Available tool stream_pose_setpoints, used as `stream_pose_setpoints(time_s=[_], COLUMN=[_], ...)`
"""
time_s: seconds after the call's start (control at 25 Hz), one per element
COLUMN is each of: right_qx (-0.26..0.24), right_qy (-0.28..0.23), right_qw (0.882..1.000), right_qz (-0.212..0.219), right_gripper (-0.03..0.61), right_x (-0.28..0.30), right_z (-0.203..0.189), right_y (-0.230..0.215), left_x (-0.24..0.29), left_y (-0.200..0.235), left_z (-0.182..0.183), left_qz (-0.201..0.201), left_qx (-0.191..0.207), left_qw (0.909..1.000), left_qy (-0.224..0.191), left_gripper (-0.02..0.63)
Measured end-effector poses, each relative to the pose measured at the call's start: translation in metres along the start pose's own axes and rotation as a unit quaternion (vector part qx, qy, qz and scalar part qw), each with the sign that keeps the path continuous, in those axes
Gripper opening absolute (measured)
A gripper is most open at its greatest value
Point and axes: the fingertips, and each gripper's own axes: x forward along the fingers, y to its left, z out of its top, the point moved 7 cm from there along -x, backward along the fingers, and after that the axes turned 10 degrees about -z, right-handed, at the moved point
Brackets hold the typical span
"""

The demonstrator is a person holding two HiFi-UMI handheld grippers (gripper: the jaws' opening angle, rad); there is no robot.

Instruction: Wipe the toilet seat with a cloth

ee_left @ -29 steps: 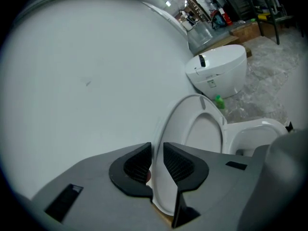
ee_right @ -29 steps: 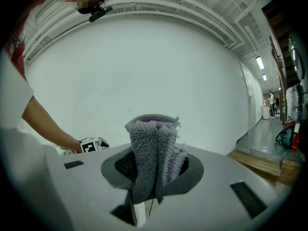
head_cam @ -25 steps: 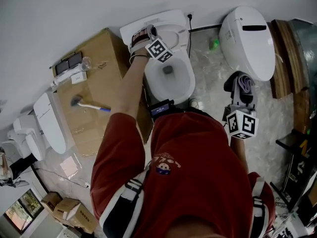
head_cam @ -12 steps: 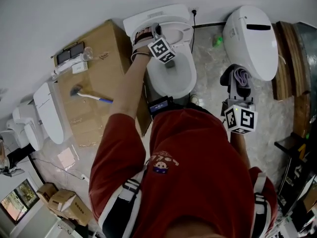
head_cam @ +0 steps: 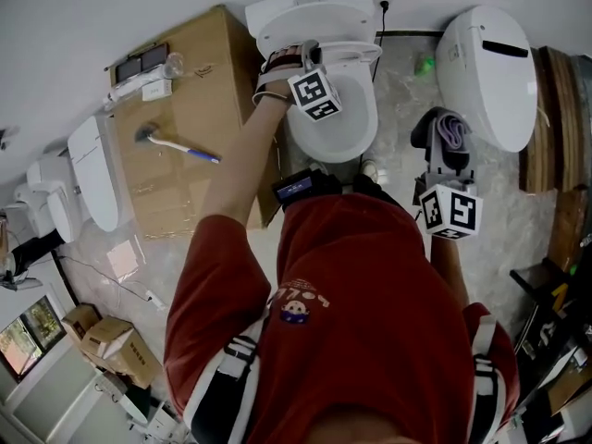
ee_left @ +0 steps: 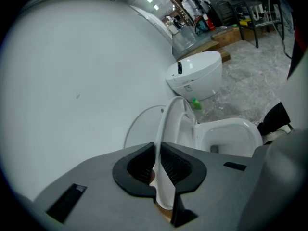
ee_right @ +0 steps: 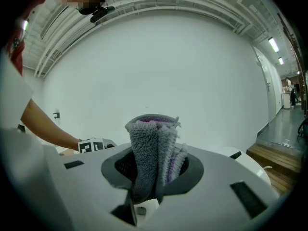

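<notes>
The left hand-held gripper (ee_left: 158,166), whose jaws have just been closing, pinches the raised toilet seat (ee_left: 169,124) by its rim. The right hand-held gripper (ee_right: 153,172) clamps the folded cloth (ee_right: 150,143), well apart from it. Best to hold the seat steady and sweep the cloth flat along the ring.

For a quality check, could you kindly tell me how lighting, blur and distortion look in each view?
Head view: even light, sharp, with straight lines bowed toward the edges. Left gripper view: heavy fisheye with black corners, and the near seat is slightly soft. Right gripper view: same fisheye and dark rim, with flat bright light and the cloth crisp.
</notes>
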Motion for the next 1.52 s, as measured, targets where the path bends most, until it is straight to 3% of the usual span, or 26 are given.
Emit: stream_pose_setpoints(time_s=[0.48,0.92,1.28,1.52], right_qx=[0.009,0.004,-0.017,-0.028], right_qy=[0.012,0.050,0.104,0.154], right_qw=[0.999,0.995,0.988,0.980], right_qz=[0.048,0.090,0.111,0.127], right_gripper=[0.097,0.097,0.097,0.097], right_x=[0.001,0.001,0.005,-0.001], right_z=[-0.016,-0.050,-0.088,-0.130], right_y=[-0.012,0.000,0.015,0.024], left_x=[-0.033,-0.042,-0.023,-0.006], left_y=[-0.085,-0.196,-0.262,-0.312], left_z=[0.006,-0.005,-0.019,-0.032], left_qz=[-0.120,-0.248,-0.313,-0.328], left_qx=[0.029,0.022,0.001,-0.003], left_qw=[0.9921,0.9681,0.9491,0.9444], left_qy=[0.022,0.033,0.034,0.027], left_gripper=[0.040,0.064,0.092,0.104])
